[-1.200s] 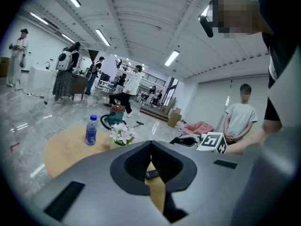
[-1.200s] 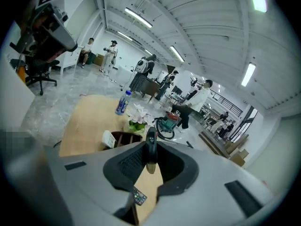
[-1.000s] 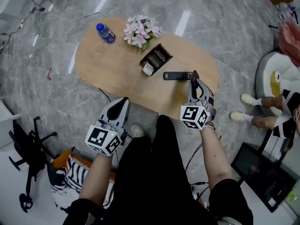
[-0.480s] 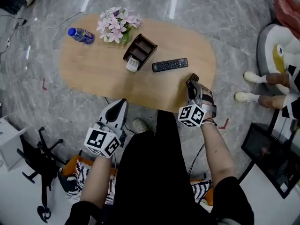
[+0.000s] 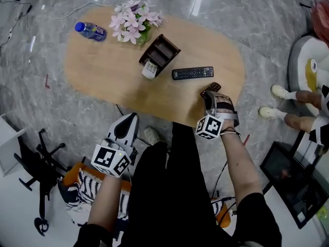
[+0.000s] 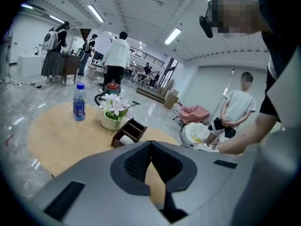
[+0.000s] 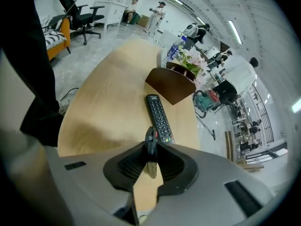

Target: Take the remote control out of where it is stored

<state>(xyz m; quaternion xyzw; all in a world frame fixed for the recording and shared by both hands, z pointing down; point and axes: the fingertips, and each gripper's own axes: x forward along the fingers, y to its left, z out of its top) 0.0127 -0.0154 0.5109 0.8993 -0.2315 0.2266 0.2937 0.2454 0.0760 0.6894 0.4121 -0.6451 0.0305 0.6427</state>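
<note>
Above the wooden table [image 5: 103, 71], right gripper [image 7: 149, 150] jaws pinch a small dark remote [image 7: 150, 139]; left gripper [image 6: 151, 145] jaws together.

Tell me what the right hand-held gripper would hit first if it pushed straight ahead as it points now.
Most likely the black remote control lying flat just ahead of the right hand-held gripper, which grips a thin dark item. The brown holder sits beyond. Depth is hard to judge.

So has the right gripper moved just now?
Yes. The right gripper, shut on a small remote, has pulled back from the long remote toward the near edge of the table.
</note>
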